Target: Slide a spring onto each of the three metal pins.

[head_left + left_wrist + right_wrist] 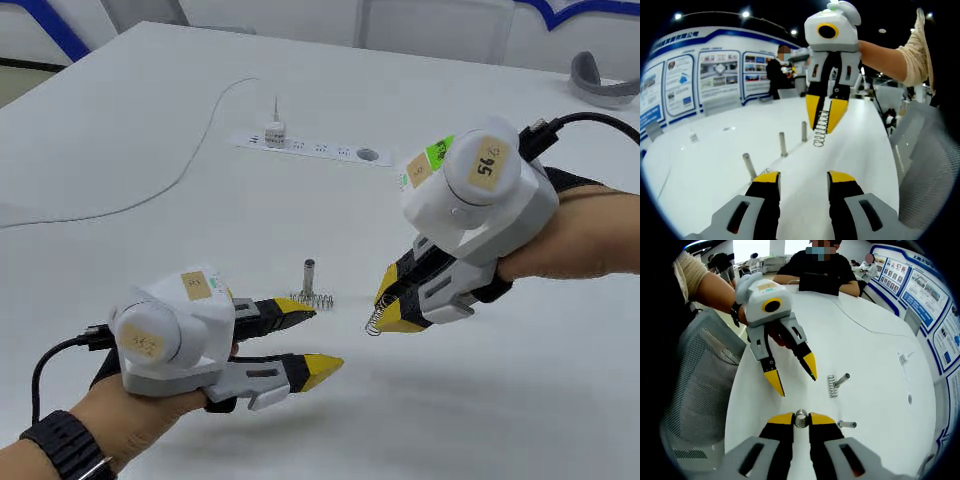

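Left gripper (322, 338) – jaws spread wide, empty – hovers just over the white table (200, 230); right gripper (390, 308) pinches a spring (373, 322) near three upright pins (783, 144) – a loose spring (318, 299) lies at their foot

A white power strip (310, 146) with one plug (275, 130) in it lies on the white table (520, 400) — a thin cable (190, 160) curves nearby. A grey mesh chair (695, 385) stands at the table's edge; display boards (715, 75) line the wall.
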Motion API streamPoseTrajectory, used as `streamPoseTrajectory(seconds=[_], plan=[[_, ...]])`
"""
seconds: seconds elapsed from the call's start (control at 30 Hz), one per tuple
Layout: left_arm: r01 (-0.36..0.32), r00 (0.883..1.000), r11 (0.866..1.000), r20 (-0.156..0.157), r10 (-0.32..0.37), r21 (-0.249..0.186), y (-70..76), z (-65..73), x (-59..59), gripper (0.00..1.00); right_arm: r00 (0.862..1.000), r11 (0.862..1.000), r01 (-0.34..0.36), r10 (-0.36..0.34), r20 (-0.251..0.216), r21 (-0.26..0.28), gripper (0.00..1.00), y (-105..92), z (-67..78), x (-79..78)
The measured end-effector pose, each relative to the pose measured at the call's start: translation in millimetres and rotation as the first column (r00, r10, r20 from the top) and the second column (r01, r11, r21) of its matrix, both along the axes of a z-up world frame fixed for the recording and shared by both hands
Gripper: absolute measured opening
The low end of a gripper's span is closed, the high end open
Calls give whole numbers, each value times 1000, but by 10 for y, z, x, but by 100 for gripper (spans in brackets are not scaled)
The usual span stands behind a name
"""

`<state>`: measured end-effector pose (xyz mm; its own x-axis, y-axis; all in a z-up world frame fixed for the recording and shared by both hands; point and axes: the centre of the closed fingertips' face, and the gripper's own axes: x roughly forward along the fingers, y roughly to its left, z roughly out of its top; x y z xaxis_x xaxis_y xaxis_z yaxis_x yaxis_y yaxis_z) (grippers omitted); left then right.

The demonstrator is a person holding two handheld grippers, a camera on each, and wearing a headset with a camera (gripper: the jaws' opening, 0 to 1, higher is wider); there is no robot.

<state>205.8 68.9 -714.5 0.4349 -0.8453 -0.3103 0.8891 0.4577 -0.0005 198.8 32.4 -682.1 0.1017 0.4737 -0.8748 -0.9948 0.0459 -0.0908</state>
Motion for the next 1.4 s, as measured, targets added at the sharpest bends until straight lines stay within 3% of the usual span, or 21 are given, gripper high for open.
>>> streamPoseTrajectory(seconds=[0.63, 1.4], plan=[[-97, 995, 995, -25, 97, -3, 270, -46, 117, 51, 998, 999, 52, -52, 26, -11, 12, -175, 91, 188], [-119, 992, 993, -40, 118, -4, 302, -63, 126, 58, 994, 995, 95, -92, 57, -38, 12, -300, 188, 681]])
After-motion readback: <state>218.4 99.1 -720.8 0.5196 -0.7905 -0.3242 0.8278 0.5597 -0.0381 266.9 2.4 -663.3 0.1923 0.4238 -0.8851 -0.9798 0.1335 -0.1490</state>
